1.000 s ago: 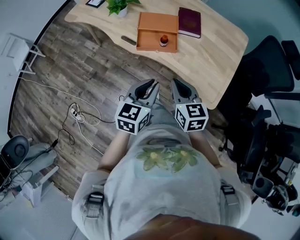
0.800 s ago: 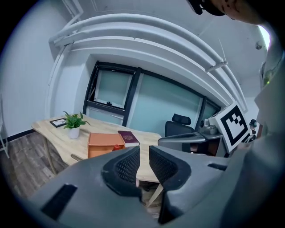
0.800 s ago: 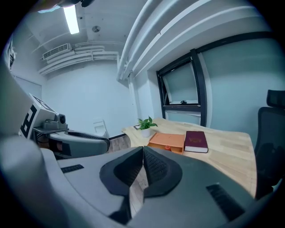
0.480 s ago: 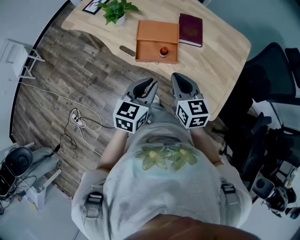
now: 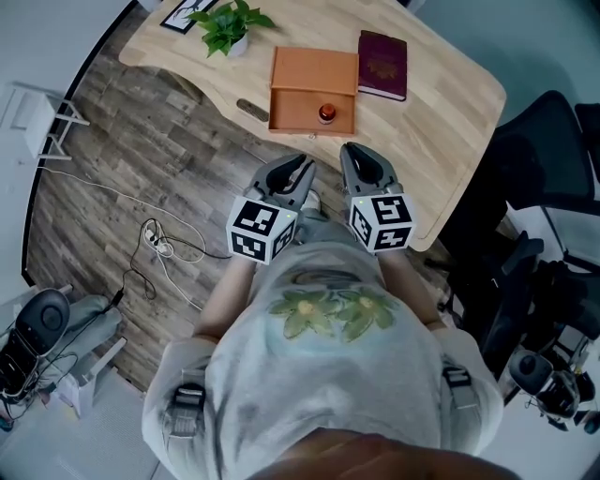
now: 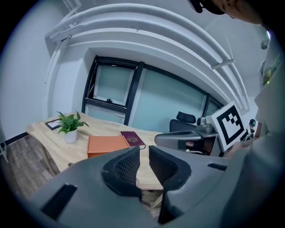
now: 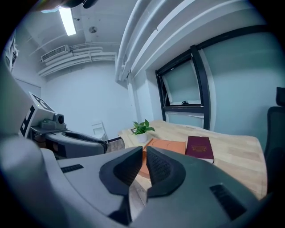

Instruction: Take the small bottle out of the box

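An orange box [image 5: 314, 75] lies on the wooden table [image 5: 441, 103], its near part open with a small red-capped bottle [image 5: 326, 113] standing inside. Both grippers hang in front of the person's chest, short of the table's near edge and well apart from the box. My left gripper [image 5: 298, 169] has its jaws close together with nothing between them. My right gripper [image 5: 354, 155] is shut and empty too. The box [image 6: 107, 144] shows beyond the left gripper [image 6: 143, 153], and the box [image 7: 162, 147] also lies past the right gripper [image 7: 144, 153]. Neither gripper view shows the bottle.
A dark red book [image 5: 382, 64] lies right of the box. A potted plant [image 5: 225, 28] and a picture frame [image 5: 183, 19] stand at the table's left end, with a small dark object [image 5: 253, 110] near the front edge. A black office chair [image 5: 544, 141] stands right; cables [image 5: 155, 234] lie on the floor.
The table and box have slid a little lower in the head view, so the person stands slightly closer. Both grippers keep their place at the chest, jaws unchanged.
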The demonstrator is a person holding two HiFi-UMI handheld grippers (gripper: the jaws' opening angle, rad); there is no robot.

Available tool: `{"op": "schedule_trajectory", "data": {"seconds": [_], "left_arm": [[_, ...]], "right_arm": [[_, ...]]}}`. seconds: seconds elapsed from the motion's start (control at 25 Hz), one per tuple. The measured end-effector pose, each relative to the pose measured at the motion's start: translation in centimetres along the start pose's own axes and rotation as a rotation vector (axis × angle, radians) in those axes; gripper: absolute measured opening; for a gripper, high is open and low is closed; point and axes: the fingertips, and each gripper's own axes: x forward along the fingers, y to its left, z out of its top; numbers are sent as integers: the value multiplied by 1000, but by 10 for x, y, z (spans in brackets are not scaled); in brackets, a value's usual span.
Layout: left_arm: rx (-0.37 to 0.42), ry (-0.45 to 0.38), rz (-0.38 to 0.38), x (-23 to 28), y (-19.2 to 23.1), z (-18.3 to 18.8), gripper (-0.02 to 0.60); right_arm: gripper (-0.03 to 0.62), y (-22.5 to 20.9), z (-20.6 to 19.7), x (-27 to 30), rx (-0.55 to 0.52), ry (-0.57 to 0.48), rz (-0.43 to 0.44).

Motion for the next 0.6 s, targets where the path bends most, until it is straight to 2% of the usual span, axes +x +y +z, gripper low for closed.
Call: {"op": "schedule_trajectory", "data": {"seconds": [0.36,0.6], "left_arm": [[-12,7,34,17,28,10,69],[2,9,34,35,38,19,69]], "right_arm": [[20,-14,-4,35,-24,60,25],[89,-24,-7,60,-38,107,42]]}}
